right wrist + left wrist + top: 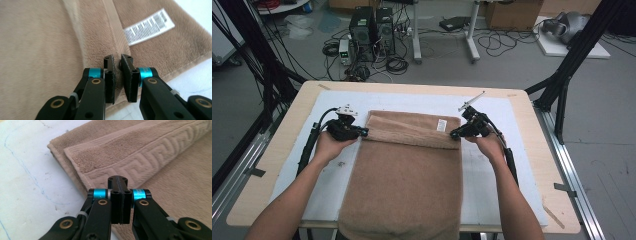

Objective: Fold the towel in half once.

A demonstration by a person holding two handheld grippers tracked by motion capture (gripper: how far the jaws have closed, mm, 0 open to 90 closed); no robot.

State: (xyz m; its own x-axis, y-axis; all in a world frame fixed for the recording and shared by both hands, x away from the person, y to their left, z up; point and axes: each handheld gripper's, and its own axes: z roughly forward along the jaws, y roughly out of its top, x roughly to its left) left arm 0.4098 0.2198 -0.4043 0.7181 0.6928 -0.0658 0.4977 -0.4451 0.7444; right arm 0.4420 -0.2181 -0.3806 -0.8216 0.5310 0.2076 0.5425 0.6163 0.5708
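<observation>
Lying flat on the white mat [492,185] of the wooden table [272,165], a brown towel [407,185] ran from the middle of the table down past the near edge, its far end folded back toward the person into a narrow band across the top. Left gripper [362,132] sat at the left end of that folded band, held by the left hand [331,144]; right gripper [456,133] sat at the right end, held by the right hand [486,144]. Left gripper view: jaws pressed together, no gap visible between them, tips right at the towel's [140,157] patterned border, which curled over the layer below; whether cloth was pinched between them could not be told. Right gripper view: jaws slightly apart with a narrow gap, towel's [37,45] hemmed edge running into that gap, so they looked set around the hem, not fully closed. White care label [148,26] lay on the towel just beyond the right gripper's tips; same label [441,125] showed near the band's right end in the high view. Both grippers level with each other, well apart, one at each side edge of the towel. Computer boxes [372,32] and cables on the floor beyond the table.
</observation>
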